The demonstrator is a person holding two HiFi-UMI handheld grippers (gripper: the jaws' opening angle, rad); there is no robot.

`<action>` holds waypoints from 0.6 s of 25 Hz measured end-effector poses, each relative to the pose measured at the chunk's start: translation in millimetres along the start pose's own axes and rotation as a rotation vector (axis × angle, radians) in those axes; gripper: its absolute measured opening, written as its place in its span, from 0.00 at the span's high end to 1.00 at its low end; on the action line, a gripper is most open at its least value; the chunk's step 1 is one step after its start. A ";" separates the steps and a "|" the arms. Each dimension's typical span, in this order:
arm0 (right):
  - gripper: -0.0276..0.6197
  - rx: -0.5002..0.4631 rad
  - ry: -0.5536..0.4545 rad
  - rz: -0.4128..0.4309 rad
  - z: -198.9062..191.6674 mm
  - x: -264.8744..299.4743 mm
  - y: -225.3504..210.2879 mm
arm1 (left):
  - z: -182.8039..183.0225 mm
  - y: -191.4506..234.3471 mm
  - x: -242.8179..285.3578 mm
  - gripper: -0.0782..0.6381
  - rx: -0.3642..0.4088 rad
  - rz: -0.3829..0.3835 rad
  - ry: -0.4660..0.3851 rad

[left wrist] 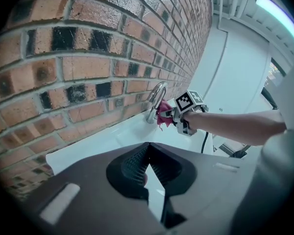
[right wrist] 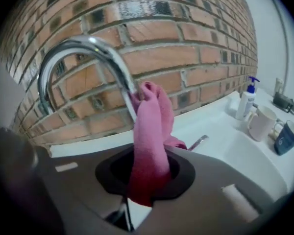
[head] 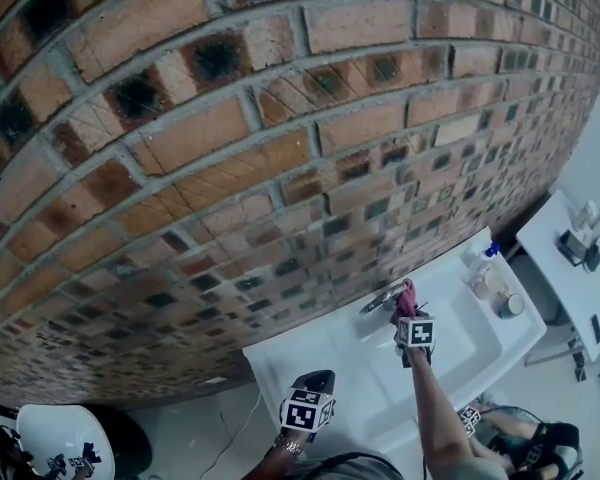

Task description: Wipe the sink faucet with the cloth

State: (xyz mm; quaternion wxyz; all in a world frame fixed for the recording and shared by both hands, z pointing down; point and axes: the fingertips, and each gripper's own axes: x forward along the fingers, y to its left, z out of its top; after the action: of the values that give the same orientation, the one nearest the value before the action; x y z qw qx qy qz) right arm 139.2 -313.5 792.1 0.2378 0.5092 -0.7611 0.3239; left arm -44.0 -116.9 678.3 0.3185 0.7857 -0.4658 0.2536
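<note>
Okay, your right gripper (right wrist: pixel 148 173) is pinching the pink cloth (right wrist: pixel 153 126) against the faucet (right wrist: pixel 83 48) spout (left gripper (left wrist: pixel 148 153) closed, idle); it's soft and floppy, so grip it at the bunched middle.

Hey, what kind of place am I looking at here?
Probably a washroom or small kitchenette corner: a white sink sits against a brick wall with a curved chrome faucet, and a soap pump bottle and two mugs stand beside the basin.
</note>
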 end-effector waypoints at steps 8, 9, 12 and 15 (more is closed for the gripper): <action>0.86 0.029 0.035 0.231 -27.9 -7.1 58.5 | -0.5 8.0 -4.1 0.86 -0.016 0.018 -0.009; 0.86 0.021 0.023 0.224 -19.0 -2.1 56.4 | 0.2 9.9 -3.9 0.86 -0.020 0.021 -0.009; 0.86 0.008 0.046 0.177 -4.5 11.0 44.3 | 0.6 6.3 -5.9 0.86 -0.019 0.019 -0.011; 0.86 -0.015 0.054 0.118 2.7 1.9 26.5 | 3.4 -1.9 -10.0 0.86 0.002 0.011 -0.022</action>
State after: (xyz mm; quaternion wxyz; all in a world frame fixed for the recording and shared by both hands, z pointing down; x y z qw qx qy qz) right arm 113.8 -309.5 785.0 0.2428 0.4528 -0.7853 0.3453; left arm -46.3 -113.0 668.6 0.3113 0.7862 -0.4734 0.2468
